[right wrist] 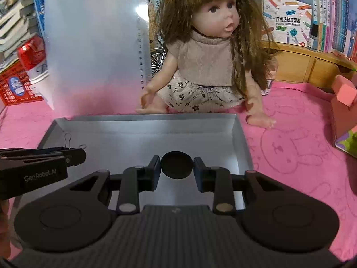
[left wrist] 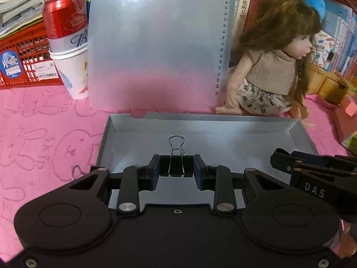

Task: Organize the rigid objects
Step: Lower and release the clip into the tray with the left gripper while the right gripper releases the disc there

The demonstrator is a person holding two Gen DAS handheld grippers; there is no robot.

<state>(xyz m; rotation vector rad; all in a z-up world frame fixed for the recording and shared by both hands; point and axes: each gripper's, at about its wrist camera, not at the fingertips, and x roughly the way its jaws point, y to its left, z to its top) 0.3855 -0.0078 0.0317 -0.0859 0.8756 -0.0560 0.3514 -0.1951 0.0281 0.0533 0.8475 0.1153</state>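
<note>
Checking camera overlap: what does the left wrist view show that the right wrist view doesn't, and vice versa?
Left wrist only: the left gripper shut on a black binder clip, seen head-on; a white paper cup under the red can.

Right wrist only: the right gripper shut on a black round disc; the doll's front; a label printer box.

Both: the grey tray, the frosted plastic sheet, the doll, the pink cloth, the red crate, the books. Each view catches the other gripper side-on.

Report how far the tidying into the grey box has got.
Done: nothing lies in the grey box yet. In hand: left gripper clamps a binder clip; right gripper clamps a black disc, both over the box. Left: release both inside.
</note>
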